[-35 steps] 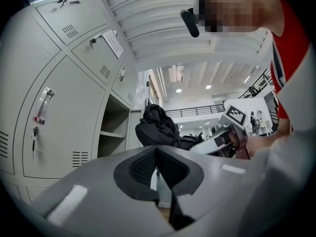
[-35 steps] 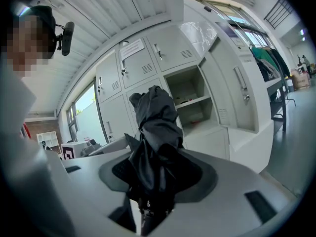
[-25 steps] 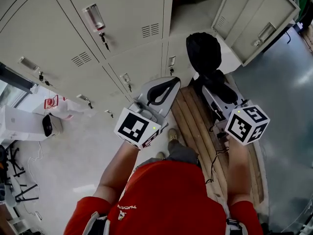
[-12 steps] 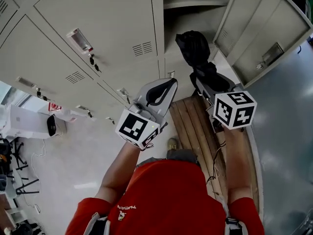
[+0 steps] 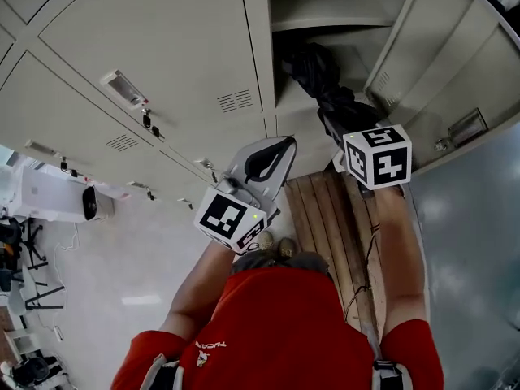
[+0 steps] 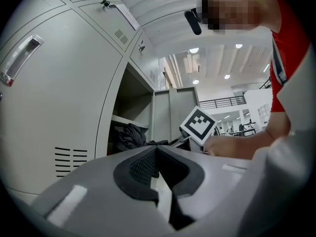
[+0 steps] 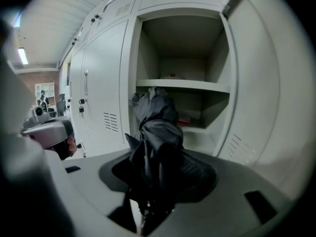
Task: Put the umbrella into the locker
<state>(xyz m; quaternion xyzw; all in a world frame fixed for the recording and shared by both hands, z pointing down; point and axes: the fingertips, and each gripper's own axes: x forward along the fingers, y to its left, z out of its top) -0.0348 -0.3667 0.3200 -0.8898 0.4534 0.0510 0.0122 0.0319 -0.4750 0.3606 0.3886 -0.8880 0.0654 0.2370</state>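
Note:
A folded black umbrella (image 5: 318, 73) (image 7: 155, 127) sticks out of my right gripper (image 5: 340, 119) (image 7: 155, 168), whose jaws are shut on its lower part. Its bunched top reaches into the mouth of the open locker (image 5: 325, 19), just under the shelf (image 7: 182, 85). The locker's door (image 5: 443, 55) (image 7: 266, 107) stands swung open to the right. My left gripper (image 5: 280, 145) (image 6: 157, 152) hangs lower and to the left, in front of closed doors, with its pads together and nothing in them. The left gripper view also shows the umbrella (image 6: 129, 135) in the opening.
Closed grey locker doors (image 5: 146, 63) with keys in their locks fill the left. A wooden pallet (image 5: 325, 218) lies on the floor below the open locker. A small red thing (image 7: 183, 121) lies on the lower shelf. White equipment (image 5: 57, 197) stands far left.
Both grippers have moved toward the lockers. The right one carried the umbrella up into the open locker's mouth. The grip has not changed.

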